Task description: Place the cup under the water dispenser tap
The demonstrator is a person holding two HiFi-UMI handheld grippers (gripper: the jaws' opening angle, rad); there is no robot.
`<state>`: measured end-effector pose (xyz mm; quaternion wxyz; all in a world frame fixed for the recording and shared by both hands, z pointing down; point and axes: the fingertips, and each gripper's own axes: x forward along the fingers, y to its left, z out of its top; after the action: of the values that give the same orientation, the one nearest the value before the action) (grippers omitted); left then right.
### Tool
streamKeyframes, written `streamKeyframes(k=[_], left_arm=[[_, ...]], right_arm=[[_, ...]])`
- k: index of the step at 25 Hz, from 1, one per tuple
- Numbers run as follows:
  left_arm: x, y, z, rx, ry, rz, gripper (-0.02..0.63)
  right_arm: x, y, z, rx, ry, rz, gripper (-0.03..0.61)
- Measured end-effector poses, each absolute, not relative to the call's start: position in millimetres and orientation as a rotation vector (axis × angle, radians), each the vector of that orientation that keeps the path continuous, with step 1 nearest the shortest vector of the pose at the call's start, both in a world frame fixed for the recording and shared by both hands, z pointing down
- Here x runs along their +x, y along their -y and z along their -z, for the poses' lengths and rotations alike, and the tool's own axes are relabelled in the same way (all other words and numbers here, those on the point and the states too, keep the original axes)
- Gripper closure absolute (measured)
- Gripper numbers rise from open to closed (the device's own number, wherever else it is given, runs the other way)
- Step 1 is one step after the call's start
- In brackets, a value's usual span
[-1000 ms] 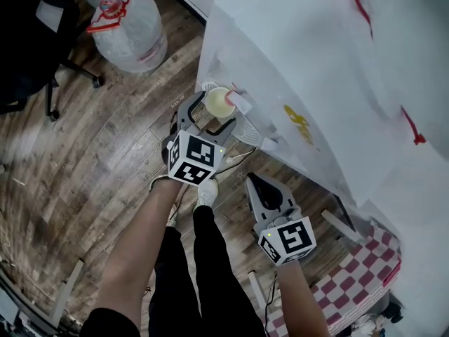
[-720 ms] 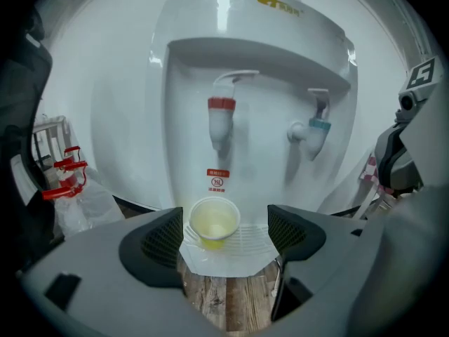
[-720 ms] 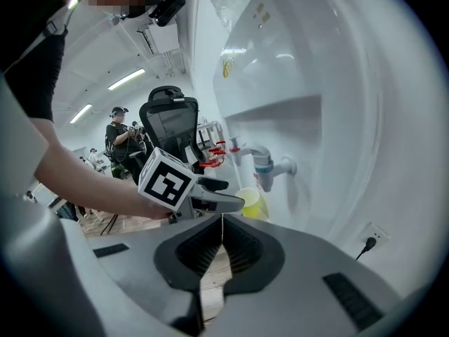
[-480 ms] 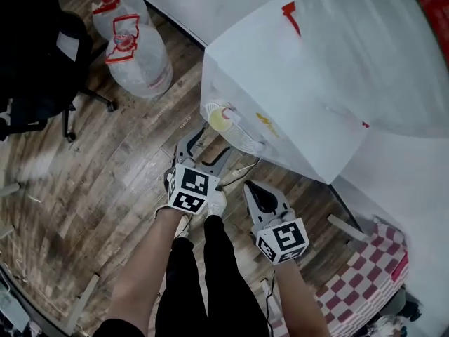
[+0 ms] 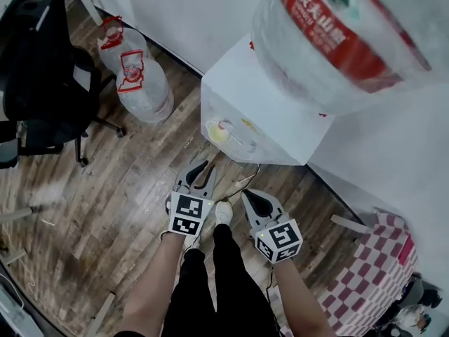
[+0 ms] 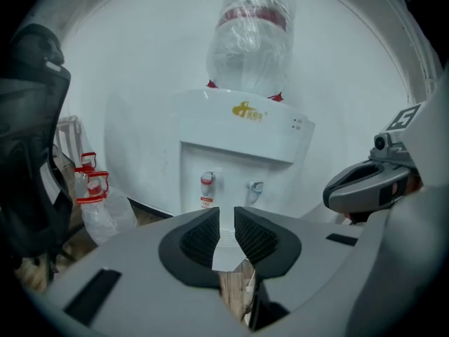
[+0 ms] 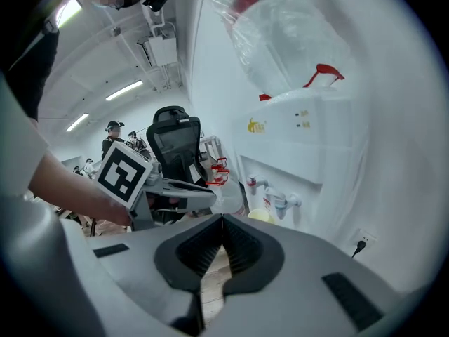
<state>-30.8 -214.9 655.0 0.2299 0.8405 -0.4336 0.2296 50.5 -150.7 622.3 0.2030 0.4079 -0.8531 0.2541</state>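
1. The cup sits in the recess of the water dispenser, low down below the taps. From the head view it looks to be under the red-handled one. The right gripper view shows its pale yellow rim just below the two spouts, but which spout it is under you cannot tell for certain.
2. Your left gripper is well apart from the cup, over the wooden floor. Its jaws have just been closing and now stand nearly together with a slim gap left. Nothing is between them; the dispenser front shows through the gap.
3. Your right gripper hangs beside the left one, also clear of the dispenser. Its jaws are pressed together at the tips and hold nothing.
4. Step in hand, as I judge it: the placing is done and the release is over, with the cup standing on its own.
5. The next move calls for little. Keep both grippers away from the recess so nothing nudges the cup. Check that the cup stands upright and centred under its spout. If it sits off-line, spread the left jaws wide again before reaching in, and approach from the front, low.
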Motion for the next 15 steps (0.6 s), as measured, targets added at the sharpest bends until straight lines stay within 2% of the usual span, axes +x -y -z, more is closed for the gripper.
streamKeyframes(k=[9, 15], left_arm=[[-61.0, 164.0, -575.6, 2.342, 1.201, -0.598, 0.598], [-79.1, 117.1, -519.6, 2.377, 1.172, -0.517, 0.6]], right_arm=[[47.6, 107.5, -557.0, 1.245, 2.372, -0.666, 0.557], [36.1, 63.5, -514.7, 1.29, 2.394, -0.654, 0.557]])
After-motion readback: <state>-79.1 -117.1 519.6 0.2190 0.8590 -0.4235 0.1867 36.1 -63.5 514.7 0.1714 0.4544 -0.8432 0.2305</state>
